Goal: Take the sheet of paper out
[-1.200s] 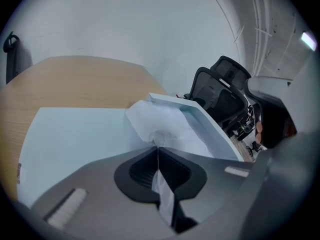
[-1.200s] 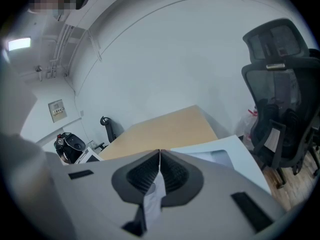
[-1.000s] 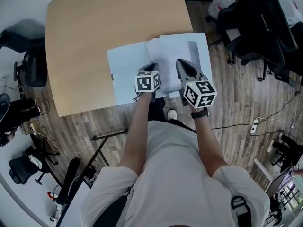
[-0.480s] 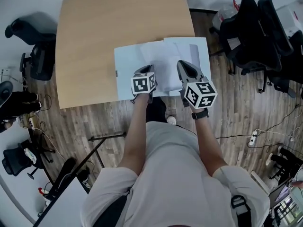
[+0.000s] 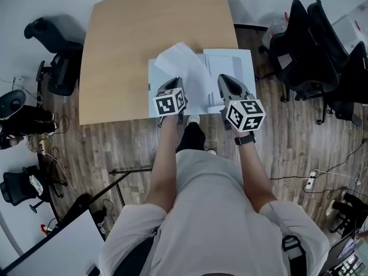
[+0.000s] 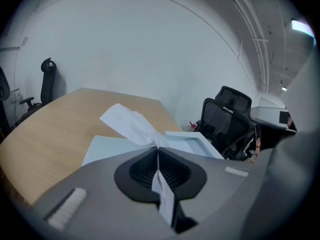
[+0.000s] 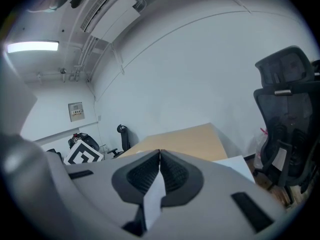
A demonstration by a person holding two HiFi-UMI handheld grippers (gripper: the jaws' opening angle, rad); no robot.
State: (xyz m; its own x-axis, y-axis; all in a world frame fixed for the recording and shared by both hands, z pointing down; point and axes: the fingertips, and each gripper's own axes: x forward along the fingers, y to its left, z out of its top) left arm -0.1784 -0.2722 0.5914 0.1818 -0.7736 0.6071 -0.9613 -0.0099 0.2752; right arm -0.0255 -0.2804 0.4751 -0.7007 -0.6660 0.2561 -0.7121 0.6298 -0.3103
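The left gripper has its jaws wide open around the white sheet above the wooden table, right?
Not open: the left gripper view shows the left gripper with its jaws shut on the white sheet, above the wooden table.

**Office workroom**

Black swivel chairs stand to either side of a wooden counter. A power strip lies on the plank floor. The walls are plain white, with a strip light on the ceiling.

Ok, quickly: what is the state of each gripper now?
Left gripper: closed on the sheet of paper.
Right gripper: closed on a thin edge, apparently the folder.
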